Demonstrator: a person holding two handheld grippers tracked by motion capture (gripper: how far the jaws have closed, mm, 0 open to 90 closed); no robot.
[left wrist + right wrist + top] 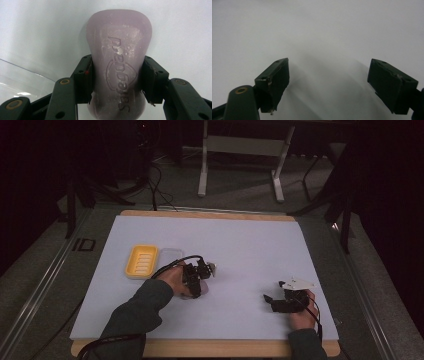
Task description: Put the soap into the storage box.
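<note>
Clamping the lilac soap bar at its waist, left gripper readies it for the yellow dish; right gripper gapes idle.

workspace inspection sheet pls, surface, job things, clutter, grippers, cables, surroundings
surface: white sheet on a wooden-edged table, bare between the hands
job's things: pale lilac soap bar with embossed lettering; yellow ribbed soap dish at left, a clear lid beside it
clutter: nothing seen
grippers: left gripper shut on the soap bar at its waist; right gripper open, nothing between its fingers
cables: black cable loops from the left gripper; more on the floor beyond
surroundings: dark room, grey floor, white stand legs behind the table
</note>
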